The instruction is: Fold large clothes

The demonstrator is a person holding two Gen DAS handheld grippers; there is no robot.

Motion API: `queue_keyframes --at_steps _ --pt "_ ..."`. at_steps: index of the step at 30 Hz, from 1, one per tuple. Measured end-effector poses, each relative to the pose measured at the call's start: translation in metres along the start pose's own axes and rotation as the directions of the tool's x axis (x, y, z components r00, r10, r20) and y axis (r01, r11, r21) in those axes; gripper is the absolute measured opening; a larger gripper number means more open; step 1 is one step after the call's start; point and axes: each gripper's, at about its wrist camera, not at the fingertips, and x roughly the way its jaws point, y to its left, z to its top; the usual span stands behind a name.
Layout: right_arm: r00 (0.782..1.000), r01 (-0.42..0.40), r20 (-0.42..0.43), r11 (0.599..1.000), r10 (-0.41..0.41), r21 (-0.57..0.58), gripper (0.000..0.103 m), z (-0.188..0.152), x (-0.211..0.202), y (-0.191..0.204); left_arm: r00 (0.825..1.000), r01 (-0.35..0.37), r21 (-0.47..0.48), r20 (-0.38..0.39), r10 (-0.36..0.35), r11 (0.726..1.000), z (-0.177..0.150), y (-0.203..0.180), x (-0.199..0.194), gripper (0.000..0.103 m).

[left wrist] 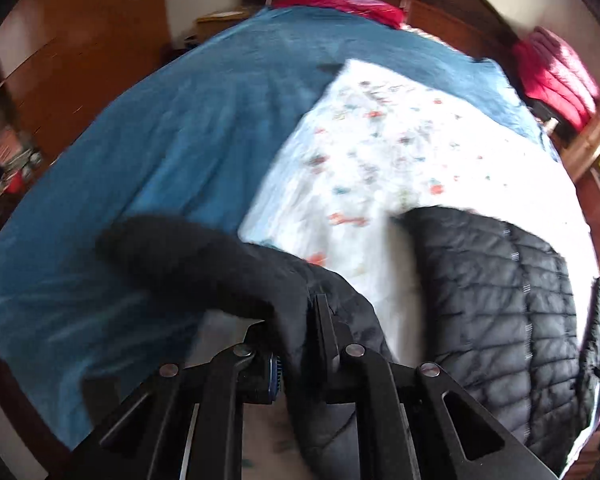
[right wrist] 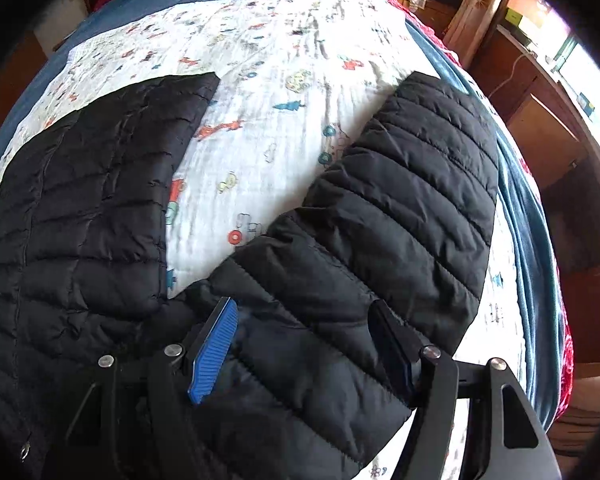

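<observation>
A black quilted puffer jacket [right wrist: 80, 220] lies on a white patterned sheet [right wrist: 260, 80] on the bed. In the left wrist view its body [left wrist: 500, 300] lies at the lower right. My left gripper [left wrist: 296, 320] is shut on the jacket's left sleeve [left wrist: 188, 264], which hangs lifted and blurred over the blue blanket. My right gripper [right wrist: 304, 316] has its jaws wide apart around the base of the right sleeve [right wrist: 400, 200], which lies between the blue pads [right wrist: 216, 352]; the fingers do not squeeze it.
A blue blanket [left wrist: 160, 160] covers the bed under the sheet. Red pillows [left wrist: 340, 2] and a red folded quilt [left wrist: 556, 76] are at the head. Wooden wardrobes [left wrist: 80, 60] stand at the left, a wooden desk [right wrist: 540, 92] at the right.
</observation>
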Motion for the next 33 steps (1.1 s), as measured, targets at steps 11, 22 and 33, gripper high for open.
queue_keyframes --at_steps 11,22,33 --pt "0.968 -0.246 -0.043 0.911 0.246 -0.331 0.074 -0.015 -0.07 0.143 0.95 0.264 -0.381 -0.056 -0.307 0.886 -0.054 0.121 0.043 0.066" --pt "0.882 -0.468 -0.282 0.641 0.377 -0.608 0.074 -0.082 -0.09 0.311 0.907 0.337 -0.517 -0.045 -0.418 0.787 -0.032 0.143 0.077 0.078" --pt "0.867 -0.497 -0.39 0.562 0.309 -0.661 0.074 -0.13 -0.043 0.396 0.905 0.425 -0.244 0.081 -0.419 0.872 0.023 0.097 0.027 0.023"
